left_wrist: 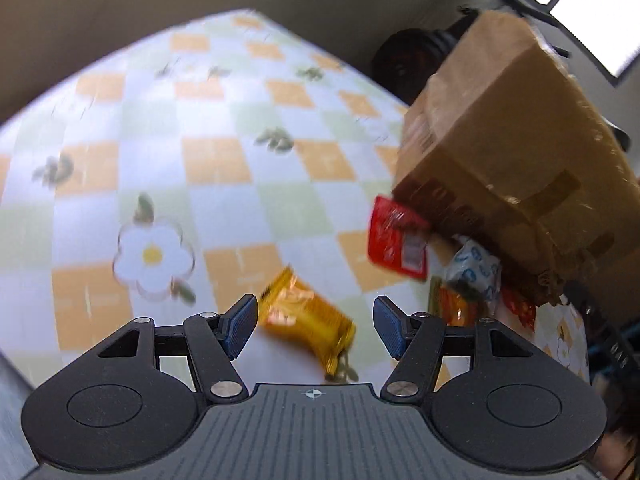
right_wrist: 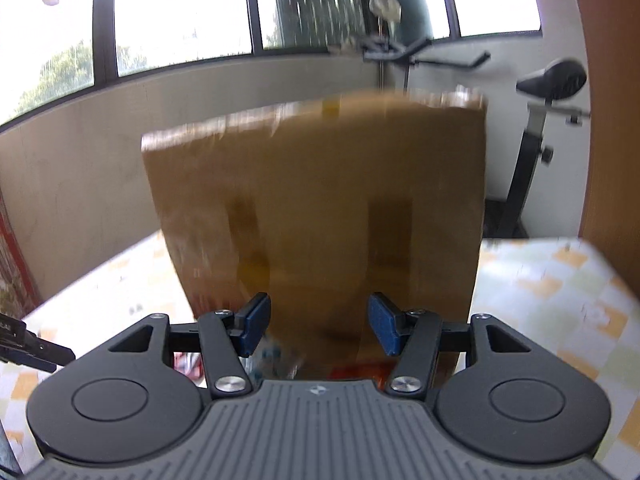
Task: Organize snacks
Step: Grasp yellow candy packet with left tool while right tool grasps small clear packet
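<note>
A brown cardboard box (left_wrist: 508, 152) is tipped over above the table at the right, and snack packets spill from under it: a red packet (left_wrist: 396, 238), a white and blue packet (left_wrist: 476, 270) and orange ones (left_wrist: 456, 308). A yellow-orange packet (left_wrist: 308, 318) lies on the checked tablecloth (left_wrist: 224, 160) between the open jaws of my left gripper (left_wrist: 316, 326), apart from both pads. In the right wrist view the box (right_wrist: 320, 208) fills the middle, blurred, just beyond my open right gripper (right_wrist: 318, 326). Packets (right_wrist: 276, 358) show under it.
The tablecloth has orange, green and white squares and a white flower print (left_wrist: 154, 258). An exercise bike (right_wrist: 548, 92) and windows (right_wrist: 180, 12) stand behind the table. The left gripper's edge (right_wrist: 24, 346) shows at the far left of the right wrist view.
</note>
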Demonstrator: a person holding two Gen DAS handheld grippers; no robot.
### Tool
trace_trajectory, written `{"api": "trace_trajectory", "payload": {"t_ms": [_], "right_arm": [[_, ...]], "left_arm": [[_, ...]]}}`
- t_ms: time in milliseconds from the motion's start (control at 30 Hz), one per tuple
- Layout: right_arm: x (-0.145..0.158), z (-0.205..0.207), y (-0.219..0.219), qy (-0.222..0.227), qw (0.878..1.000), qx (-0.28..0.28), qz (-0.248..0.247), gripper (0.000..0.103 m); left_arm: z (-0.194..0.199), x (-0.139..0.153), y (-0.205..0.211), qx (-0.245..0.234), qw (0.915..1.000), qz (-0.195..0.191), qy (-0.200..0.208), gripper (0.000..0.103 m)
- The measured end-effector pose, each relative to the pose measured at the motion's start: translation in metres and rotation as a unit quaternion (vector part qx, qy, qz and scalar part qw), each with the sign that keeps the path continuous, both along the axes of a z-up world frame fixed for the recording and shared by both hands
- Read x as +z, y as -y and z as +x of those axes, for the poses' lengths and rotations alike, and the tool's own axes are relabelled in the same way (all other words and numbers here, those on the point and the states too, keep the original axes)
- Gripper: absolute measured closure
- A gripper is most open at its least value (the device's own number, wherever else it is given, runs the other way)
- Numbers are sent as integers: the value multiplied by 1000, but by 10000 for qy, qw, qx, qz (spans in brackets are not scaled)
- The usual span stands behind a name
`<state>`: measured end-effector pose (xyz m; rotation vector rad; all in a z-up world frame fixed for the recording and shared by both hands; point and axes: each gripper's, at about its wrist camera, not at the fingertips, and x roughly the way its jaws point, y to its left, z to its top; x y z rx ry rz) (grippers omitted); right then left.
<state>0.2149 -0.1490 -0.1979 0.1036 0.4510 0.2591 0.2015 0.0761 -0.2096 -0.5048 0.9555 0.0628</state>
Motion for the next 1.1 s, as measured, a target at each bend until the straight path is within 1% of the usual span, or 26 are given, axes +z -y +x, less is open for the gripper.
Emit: {"api": "trace_trajectory", "payload": {"t_ms": [67,133,333,400,467,567,700,800,867,900,933,1000,1100], "right_arm": [[-12,-2,-3,-126,9999,26,-63,45],[-22,-3,-4,-235,9997,27,-79,45],[-46,-5,1,-524,9985,-167,40,45],[-51,-4,1,-585,9980,-217,-37,45],[-51,-3,2,-562,9982,-200,-6,45],[-53,-2,2,-609,9980,-137,-25,45],[-52,-3,1,-568,9983,-94,-41,45],[-52,-5,2,-516,9986,-74,2,45],[-52,-4,3,-533,9986,-35,52,45],[-52,-4,3,-550,9985,-17,73,45],[-52,-3,4,-575,9983,7,94,45],[-53,-2,4,-615,9980,48,114,45],[-53,-2,2,-616,9980,129,84,45]], "left_arm": [[-1,-9,-3,110,9998,-63,-146,37],[2,-13,-1,140,9997,32,-213,37],[19,-19,18,0,9996,261,-63,37],[23,-22,27,-92,9990,435,-18,37],[27,-22,36,-216,9975,673,62,37],[30,-25,47,-454,9950,870,196,37],[24,-27,58,-785,9878,1298,358,38],[16,-28,58,-918,9841,1447,463,43],[11,-27,56,-923,9825,1531,517,53],[9,-27,56,-919,9808,1633,535,62],[6,-28,56,-928,9789,1729,565,66],[3,-29,55,-956,9784,1704,670,68],[1,-29,58,-993,9776,1697,752,68]]}}
